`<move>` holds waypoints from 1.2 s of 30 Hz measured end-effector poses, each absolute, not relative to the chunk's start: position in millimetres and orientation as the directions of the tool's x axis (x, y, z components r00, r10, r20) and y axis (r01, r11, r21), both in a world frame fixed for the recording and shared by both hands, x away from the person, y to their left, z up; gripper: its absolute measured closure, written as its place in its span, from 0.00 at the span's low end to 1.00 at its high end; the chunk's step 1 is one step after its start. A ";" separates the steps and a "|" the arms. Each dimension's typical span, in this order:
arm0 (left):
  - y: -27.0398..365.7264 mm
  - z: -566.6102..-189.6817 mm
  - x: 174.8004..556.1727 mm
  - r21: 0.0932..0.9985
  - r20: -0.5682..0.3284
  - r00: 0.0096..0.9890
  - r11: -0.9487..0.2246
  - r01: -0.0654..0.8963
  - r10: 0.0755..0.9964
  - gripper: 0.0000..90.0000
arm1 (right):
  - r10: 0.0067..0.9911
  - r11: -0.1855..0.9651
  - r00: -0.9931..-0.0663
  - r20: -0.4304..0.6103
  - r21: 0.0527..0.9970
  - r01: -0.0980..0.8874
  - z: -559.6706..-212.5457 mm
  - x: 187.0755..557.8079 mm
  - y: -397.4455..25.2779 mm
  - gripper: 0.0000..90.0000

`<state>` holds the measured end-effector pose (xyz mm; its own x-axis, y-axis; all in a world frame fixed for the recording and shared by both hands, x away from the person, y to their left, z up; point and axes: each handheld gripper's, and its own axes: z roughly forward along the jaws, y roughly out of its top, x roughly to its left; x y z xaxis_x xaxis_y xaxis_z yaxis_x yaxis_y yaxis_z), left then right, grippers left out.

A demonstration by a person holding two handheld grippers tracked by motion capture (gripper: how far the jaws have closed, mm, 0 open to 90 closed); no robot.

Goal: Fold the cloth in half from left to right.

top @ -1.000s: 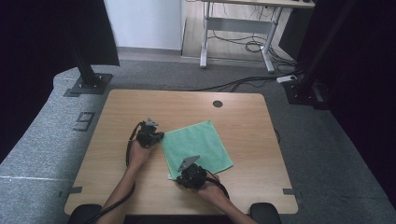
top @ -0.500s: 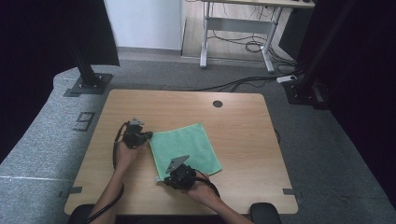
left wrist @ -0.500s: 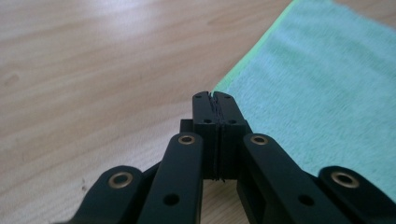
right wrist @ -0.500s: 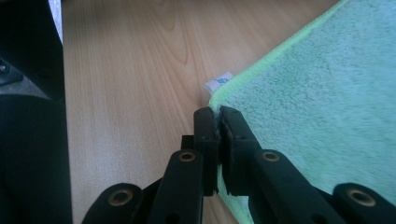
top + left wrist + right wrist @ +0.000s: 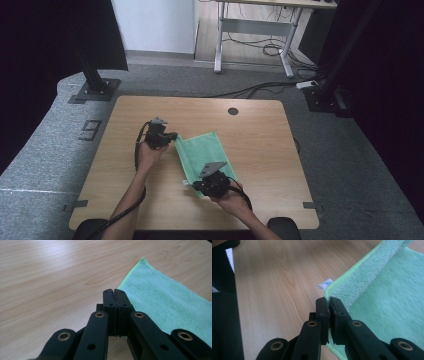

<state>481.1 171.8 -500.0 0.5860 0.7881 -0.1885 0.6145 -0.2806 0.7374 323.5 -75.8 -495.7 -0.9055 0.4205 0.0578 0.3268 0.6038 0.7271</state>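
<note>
Nearest the person, the right gripper (image 5: 200,186) sits at the near edge of the green cloth (image 5: 205,152), its 2 jaws clenched on the cloth's near left corner; in the right gripper view (image 5: 328,302) the hem runs up from between the jaws and a small white tag (image 5: 325,284) pokes out just beside them. From that pinch a strip of the cloth's left side is lifted and folded over toward the right, above the flat layer beneath (image 5: 392,295). The right hand (image 5: 227,192) holds this gripper from the near side. The cloth lies near the middle of the wooden table (image 5: 125,200), reaching from the right gripper away toward the far left. At its far left corner the left gripper (image 5: 172,136) has its tips at the hem; the left gripper view (image 5: 115,293) shows the 2 jaws pressed together with the cloth's edge (image 5: 160,302) running right beside them, though whether any fabric is caught between them cannot be told. The left hand (image 5: 149,150) grips it from the near left. Beyond the table lies grey carpet (image 5: 165,75).
</note>
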 end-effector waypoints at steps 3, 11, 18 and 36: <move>161.7 -499.7 485.7 0.738 -0.195 0.593 -0.281 0.613 0.781 0.98 | 0.440 0.593 -0.896 0.061 0.729 0.341 -496.7 324.9 -86.5 0.94; 137.8 -496.7 494.0 0.743 -0.187 0.610 -0.295 0.601 0.770 0.98 | 0.485 0.572 -0.873 0.059 0.733 0.368 -497.1 328.5 -110.3 0.94; 115.1 -493.5 500.9 0.749 -0.161 0.627 -0.319 0.580 0.762 0.98 | 0.529 0.549 -0.847 0.057 0.737 0.393 -497.0 332.4 -133.1 0.94; 71.8 -505.1 519.4 0.726 -0.091 0.653 -0.399 0.560 0.752 0.98 | 0.606 0.519 -0.792 0.068 0.721 0.459 -510.8 343.6 -164.4 0.94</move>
